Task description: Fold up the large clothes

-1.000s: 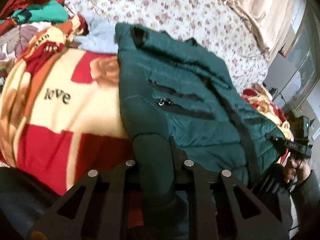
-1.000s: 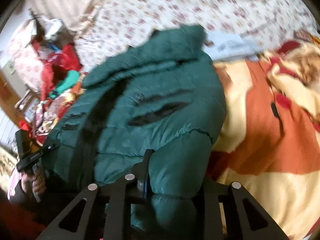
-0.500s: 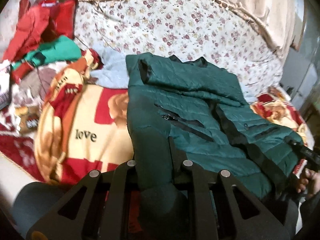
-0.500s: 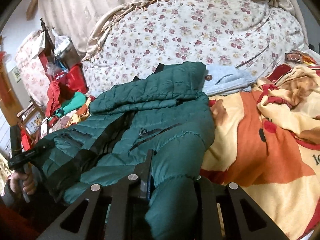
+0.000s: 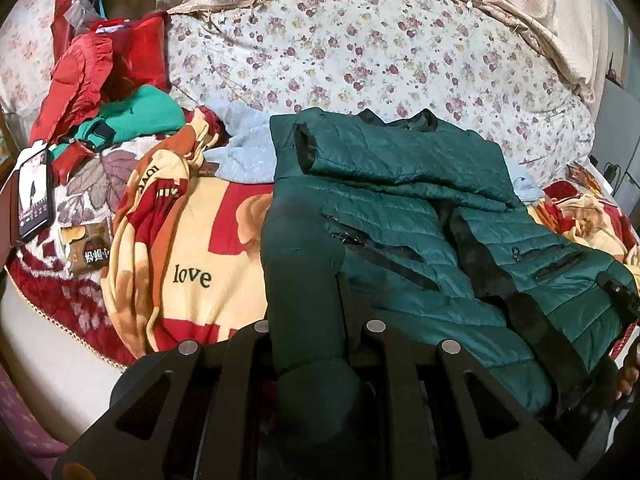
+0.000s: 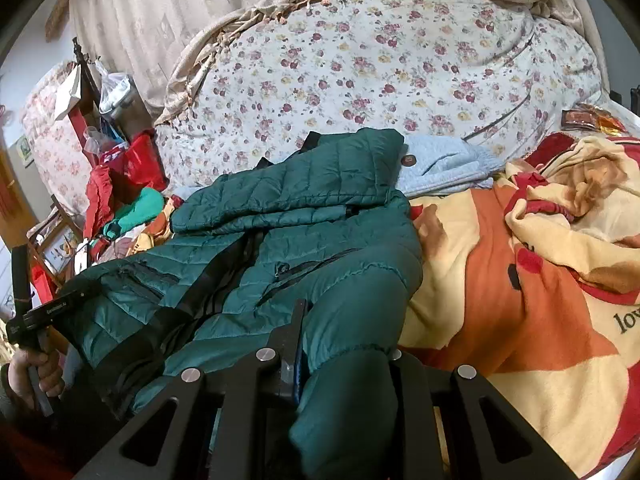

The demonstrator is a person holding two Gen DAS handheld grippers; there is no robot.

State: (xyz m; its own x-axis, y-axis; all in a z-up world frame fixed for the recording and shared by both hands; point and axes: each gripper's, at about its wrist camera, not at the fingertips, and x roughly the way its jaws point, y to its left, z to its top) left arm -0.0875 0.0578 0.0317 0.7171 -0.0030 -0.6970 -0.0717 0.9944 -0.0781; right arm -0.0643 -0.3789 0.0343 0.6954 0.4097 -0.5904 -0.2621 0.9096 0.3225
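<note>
I hold the green puffer jacket [image 5: 404, 216] w/ both grippers, one at each end of its near hem, so the hem comes up as one straight line and the fold runs square. Left gripper [image 5: 308, 320]: jaws clamped on the hem corner on its side, fabric bunched up betw. the fingers and spilling back toward the camera. Right gripper [image 6: 344, 344]: jaws clamped likewise on the opposite hem corner. Jacket lies front up on the yellow-and-red blanket [image 5: 188, 248] at the near edge of the bed, collar end toward the floral quilt [image 5: 360, 52] at the far edge; one sleeve is laid across the chest, prob. so it stays inside the fold. A pale blue garment [image 6: 440, 164] sits just beyond the collar, touching it. Red and green clothes [image 5: 120, 92] are piled at the far left corner, well apart. Est. step: hem raised, ready to carry toward the collar. Risk: slick padded shell may slide; thick corner may slip from the pads.
</note>
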